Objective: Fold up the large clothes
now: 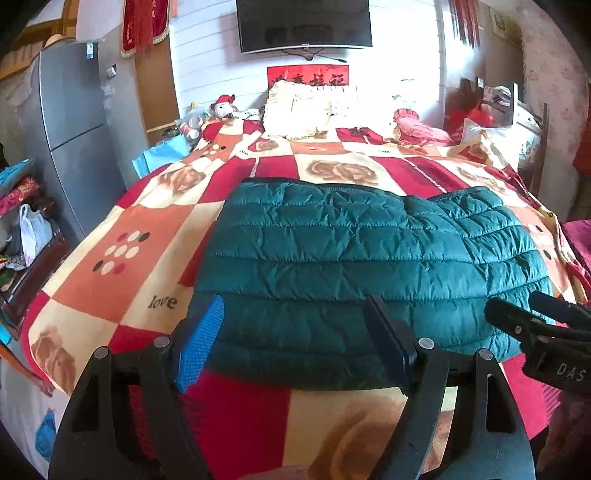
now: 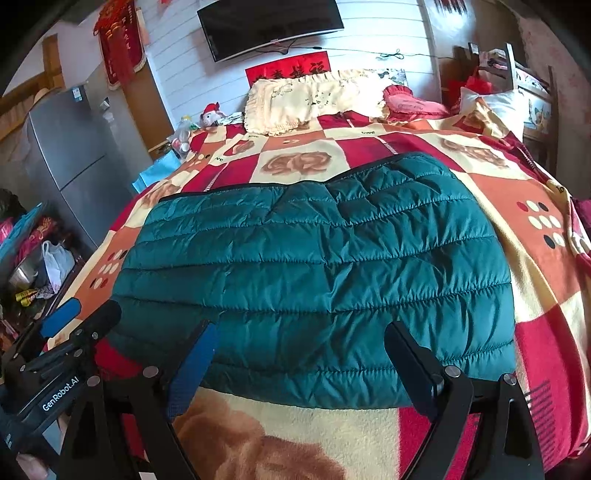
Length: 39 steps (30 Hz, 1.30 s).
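A teal quilted down jacket [image 1: 369,254] [image 2: 314,266] lies folded flat on the bed, its near hem toward me. My left gripper [image 1: 295,332] hovers over the jacket's near left corner, jaws wide and nothing between the pads. My right gripper [image 2: 299,358] stands over the near hem, also spread wide and empty. In the left wrist view the right gripper's [image 1: 532,317] black fingers show at the right edge. The left gripper [image 2: 81,317] appears at the lower left of the right wrist view, beside the jacket's left edge.
The bed carries a red, orange and cream patterned blanket [image 1: 122,266] [image 2: 543,236]. Pillows [image 1: 306,107] lie at the headboard under a wall television [image 1: 303,26]. A grey fridge [image 1: 70,122] and cluttered shelves [image 1: 22,236] stand left; a chair [image 1: 517,110] stands at the far right.
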Tool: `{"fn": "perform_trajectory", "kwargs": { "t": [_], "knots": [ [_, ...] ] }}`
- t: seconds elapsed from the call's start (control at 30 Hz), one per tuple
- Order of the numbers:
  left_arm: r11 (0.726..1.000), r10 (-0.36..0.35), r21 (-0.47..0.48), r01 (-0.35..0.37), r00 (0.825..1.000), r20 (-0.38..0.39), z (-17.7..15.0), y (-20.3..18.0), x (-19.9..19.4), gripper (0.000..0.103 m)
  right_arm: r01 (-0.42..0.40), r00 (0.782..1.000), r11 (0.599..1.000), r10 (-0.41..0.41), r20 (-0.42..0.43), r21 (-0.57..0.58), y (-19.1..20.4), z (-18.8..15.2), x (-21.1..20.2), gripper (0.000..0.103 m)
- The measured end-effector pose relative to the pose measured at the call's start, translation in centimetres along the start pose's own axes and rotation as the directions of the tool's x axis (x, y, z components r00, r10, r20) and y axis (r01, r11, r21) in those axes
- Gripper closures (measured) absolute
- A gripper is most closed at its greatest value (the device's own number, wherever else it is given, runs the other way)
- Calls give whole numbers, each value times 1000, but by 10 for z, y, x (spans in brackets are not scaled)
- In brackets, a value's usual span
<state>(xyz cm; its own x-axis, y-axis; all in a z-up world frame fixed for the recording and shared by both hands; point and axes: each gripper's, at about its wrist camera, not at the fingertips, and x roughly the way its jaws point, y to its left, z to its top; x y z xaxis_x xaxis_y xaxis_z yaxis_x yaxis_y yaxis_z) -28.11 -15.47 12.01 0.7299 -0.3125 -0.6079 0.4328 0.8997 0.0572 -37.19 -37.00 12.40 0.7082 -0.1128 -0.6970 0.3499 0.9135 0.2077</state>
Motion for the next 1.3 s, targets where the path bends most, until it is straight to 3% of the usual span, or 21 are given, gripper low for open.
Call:
{"fn": "perform_trajectory", "kwargs": {
  "t": [1.3],
  "knots": [
    [1000,-5,-14,5,1000,4,1,-1,1,24,-9,1000,1000,9,-15,15,-4,2,5,13]
  ]
}}
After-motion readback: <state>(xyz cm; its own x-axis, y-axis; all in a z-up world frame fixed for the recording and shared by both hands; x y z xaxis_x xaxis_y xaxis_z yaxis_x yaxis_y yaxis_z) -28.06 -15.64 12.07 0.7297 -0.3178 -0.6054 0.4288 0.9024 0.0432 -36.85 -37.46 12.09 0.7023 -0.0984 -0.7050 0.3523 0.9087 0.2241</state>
